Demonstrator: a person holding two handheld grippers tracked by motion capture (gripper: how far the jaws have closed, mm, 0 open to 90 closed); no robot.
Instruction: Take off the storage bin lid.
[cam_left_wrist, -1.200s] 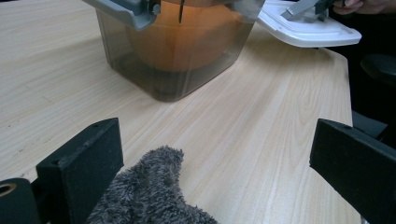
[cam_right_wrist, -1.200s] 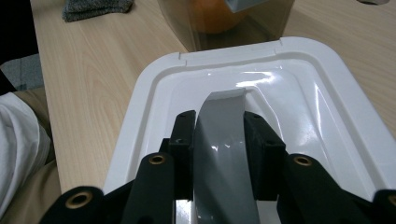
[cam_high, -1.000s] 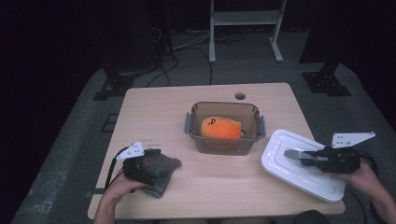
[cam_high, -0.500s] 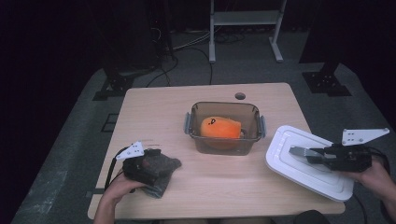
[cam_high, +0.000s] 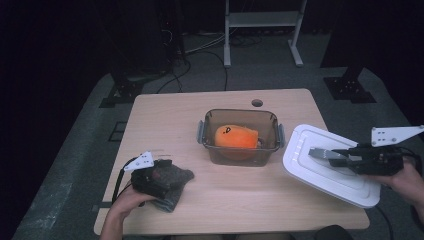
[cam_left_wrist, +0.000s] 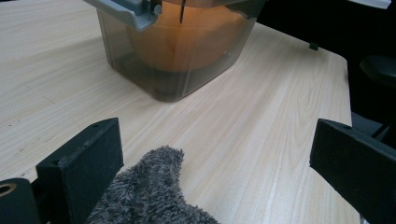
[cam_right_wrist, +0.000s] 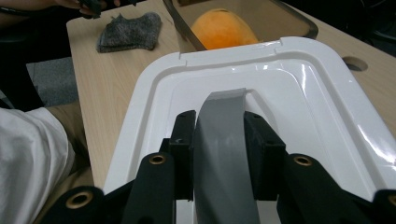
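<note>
A pale wooden table (cam_high: 175, 120) carries everything. Ahead of my left jaws sits the clear container (cam_high: 240, 137); beneath them lies a grey cloth (cam_high: 172, 177)

The table (cam_high: 165, 120) carries one tub (cam_high: 239, 136) with one orange toy (cam_high: 236, 138), one white lid (cam_high: 327, 165), one grey cloth (cam_high: 172, 181); two grippers.

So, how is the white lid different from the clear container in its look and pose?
The white lid is opaque, flat and held tilted by its grey handle in the right gripper. The clear container is see-through, deep, and stands level on the table with an orange thing inside. Both are rounded rectangles.
</note>
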